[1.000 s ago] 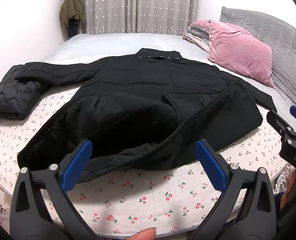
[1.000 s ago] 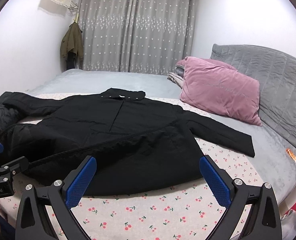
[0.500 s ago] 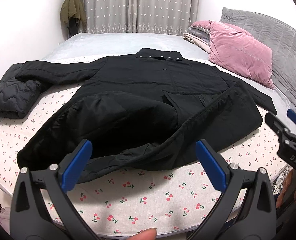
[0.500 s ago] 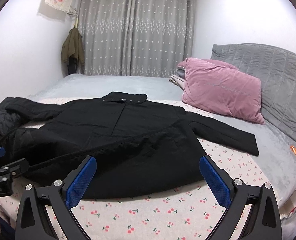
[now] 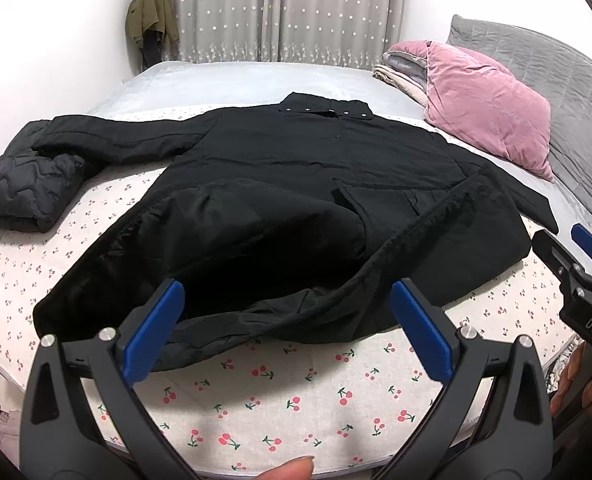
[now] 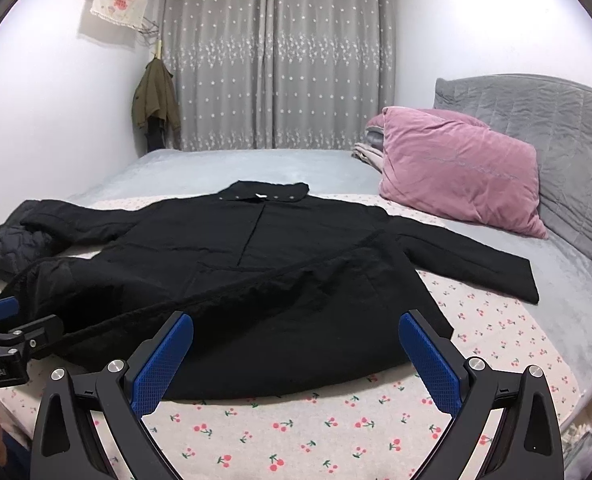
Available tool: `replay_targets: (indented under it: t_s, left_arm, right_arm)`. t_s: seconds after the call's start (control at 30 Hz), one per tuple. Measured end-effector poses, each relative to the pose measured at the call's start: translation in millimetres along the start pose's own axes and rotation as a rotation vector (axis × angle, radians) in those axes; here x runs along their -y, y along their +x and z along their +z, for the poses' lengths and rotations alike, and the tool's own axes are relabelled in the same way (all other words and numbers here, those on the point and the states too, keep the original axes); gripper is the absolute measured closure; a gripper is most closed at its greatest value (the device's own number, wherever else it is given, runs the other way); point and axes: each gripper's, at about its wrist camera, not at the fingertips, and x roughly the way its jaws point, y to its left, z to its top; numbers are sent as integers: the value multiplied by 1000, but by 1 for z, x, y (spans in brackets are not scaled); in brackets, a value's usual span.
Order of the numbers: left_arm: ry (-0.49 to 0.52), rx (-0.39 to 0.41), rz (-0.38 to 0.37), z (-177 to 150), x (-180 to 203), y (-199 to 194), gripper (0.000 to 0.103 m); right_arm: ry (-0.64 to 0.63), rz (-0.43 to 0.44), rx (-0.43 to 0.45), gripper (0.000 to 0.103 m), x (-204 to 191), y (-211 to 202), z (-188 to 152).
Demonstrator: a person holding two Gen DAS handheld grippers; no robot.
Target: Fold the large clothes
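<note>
A large black coat [image 5: 296, 200] [image 6: 256, 272] lies front up on the bed, collar toward the curtains, both sleeves spread outward. Its front flap is turned back near the hem, so the lining shows. My left gripper [image 5: 286, 322] hovers open just short of the coat's hem with nothing between its blue pads. My right gripper [image 6: 296, 354] is also open and empty, in front of the hem's right part. Each gripper shows at the edge of the other's view: the right one [image 5: 576, 264], the left one [image 6: 12, 332].
A cherry-print sheet [image 5: 296, 392] covers the near bed, a grey blanket [image 6: 256, 164] the far part. A folded black quilted garment [image 5: 24, 188] lies left of the coat. A pink pillow [image 6: 456, 168] and grey headboard [image 6: 568, 128] stand right. A green jacket [image 6: 154, 100] hangs by the curtains.
Both grippers have drawn back a little and risen from the coat; the right view now shows more of the room. The coat has not moved.
</note>
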Motion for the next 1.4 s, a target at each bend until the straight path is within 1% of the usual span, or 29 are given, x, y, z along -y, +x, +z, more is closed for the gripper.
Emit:
replay_targets:
  t_s: [0.07, 0.13, 0.3, 0.37, 0.43, 0.5, 0.57, 0.63, 0.67, 0.73, 0.77, 0.8, 0.87, 0.9, 0.93, 0.97, 1.0, 1.03, 1.07, 1.1, 1.13, 1.17, 1.2, 1.23, 1.27, 1.3, 1.33, 1.37, 1.4]
  left_arm:
    - [-3, -7, 4, 0, -2, 0, 0]
    - [-15, 7, -2, 0, -5, 1, 0]
    - [-28, -1, -19, 2, -9, 5, 0]
    - [-52, 20, -27, 6, -18, 4, 0]
    - [-87, 42, 0, 11, -37, 1, 0]
    - [-145, 64, 44, 16, -64, -1, 0]
    - [-178, 66, 83, 21, -85, 0, 0]
    - [-205, 47, 150, 23, -110, 4, 0]
    - [-214, 45, 180, 23, -120, 5, 0]
    - [-243, 24, 210, 19, -140, 12, 0]
    - [-255, 15, 204, 17, -148, 16, 0]
    - [-270, -4, 184, 13, -157, 24, 0]
    - [-275, -73, 124, 5, -164, 40, 0]
    - [-277, -111, 98, 3, -163, 48, 0]
    - [-266, -146, 78, -2, -161, 55, 0]
    - [-256, -162, 69, -5, -160, 59, 0]
    - [-240, -175, 69, -8, -158, 60, 0]
    - [-227, -180, 74, -11, -158, 60, 0]
    - [-216, -185, 80, -13, -156, 57, 0]
    - [-211, -190, 81, -14, -157, 56, 0]
    - [-209, -192, 82, -16, -159, 55, 0]
    - [-208, -195, 80, -17, -161, 54, 0]
    - [-208, -199, 78, -19, -162, 54, 0]
    - [-210, -208, 73, -21, -164, 54, 0]
    - [-211, -214, 66, -23, -165, 54, 0]
    - [-205, -219, 56, -25, -165, 54, 0]
    - [-194, -222, 52, -26, -164, 54, 0]
    - [-178, -225, 52, -28, -160, 55, 0]
    - [-157, -226, 59, -29, -155, 54, 0]
  right_arm:
    - [-14, -4, -4, 0, 0, 2, 0]
    - [-25, -12, -26, 0, -1, 7, -1]
    - [-9, -4, -40, 0, 2, 14, 0]
    - [2, 7, -42, 0, 6, 17, 3]
    - [27, 17, -54, 0, 15, 23, 4]
    - [93, 9, -71, 0, 36, 38, 11]
    - [164, 8, -101, 0, 59, 56, 18]
    - [227, -9, -136, 0, 85, 85, 33]
    - [244, -5, -149, 0, 91, 95, 37]
    - [275, 46, -214, 0, 102, 131, 51]
    - [273, 46, -237, 0, 103, 143, 54]
    - [244, 34, -282, 0, 102, 169, 60]
    - [194, 15, -354, 0, 101, 208, 59]
    - [187, 11, -390, 0, 103, 227, 54]
    - [193, 16, -425, 2, 106, 239, 46]
    - [217, 38, -483, 6, 112, 249, 35]
    - [256, 76, -530, 15, 117, 250, 26]
    - [300, 119, -558, 19, 122, 243, 18]
    - [322, 145, -564, 20, 125, 230, 12]
    - [313, 143, -556, 20, 126, 210, 6]
    - [299, 126, -552, 20, 126, 197, 1]
    - [273, 93, -552, 20, 125, 171, -14]
    - [262, 92, -556, 20, 124, 152, -29]
    - [260, 113, -577, 20, 121, 136, -46]
    - [266, 145, -617, 20, 120, 123, -62]
    - [281, 167, -640, 20, 121, 115, -72]
    - [316, 193, -633, 20, 126, 104, -82]
    - [331, 194, -598, 20, 132, 95, -77]
    - [334, 159, -498, 20, 140, 78, -59]
